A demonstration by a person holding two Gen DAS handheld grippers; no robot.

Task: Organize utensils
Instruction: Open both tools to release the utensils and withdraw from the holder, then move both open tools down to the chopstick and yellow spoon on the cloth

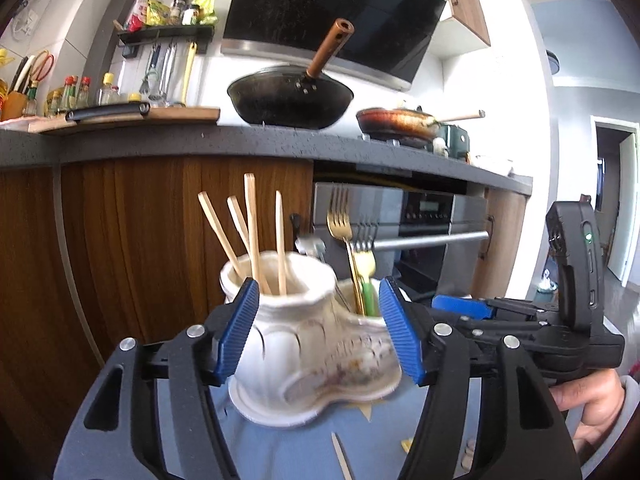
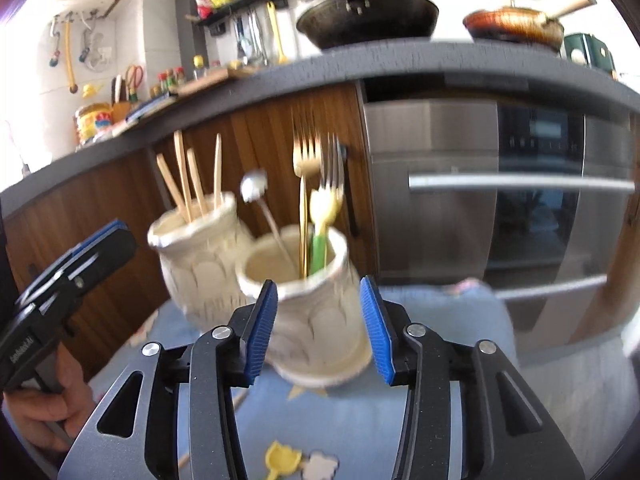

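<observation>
Two white ceramic jars stand side by side on a blue cloth (image 1: 296, 450). The left jar (image 1: 280, 332) holds several wooden chopsticks (image 1: 251, 232). The right jar (image 2: 316, 320) holds a gold fork (image 2: 306, 160), a silver fork, a green-handled yellow spoon (image 2: 322, 216) and a small metal spoon (image 2: 254, 186). My left gripper (image 1: 318, 300) is open, its blue pads flanking both jars without pressing them. My right gripper (image 2: 319, 292) is open around the fork jar, pads apart from its wall. Loose on the cloth lie a chopstick (image 1: 340, 456), a yellow spoon (image 2: 282, 466) and a white one (image 2: 320, 466).
Behind the jars run wooden cabinet doors (image 1: 140, 240) and a steel oven (image 2: 500, 184) with a bar handle. The dark counter (image 1: 240, 144) above carries a black wok (image 1: 290, 100), a frying pan (image 1: 396, 120), a cutting board and bottles. A hand (image 1: 588, 400) holds the right gripper.
</observation>
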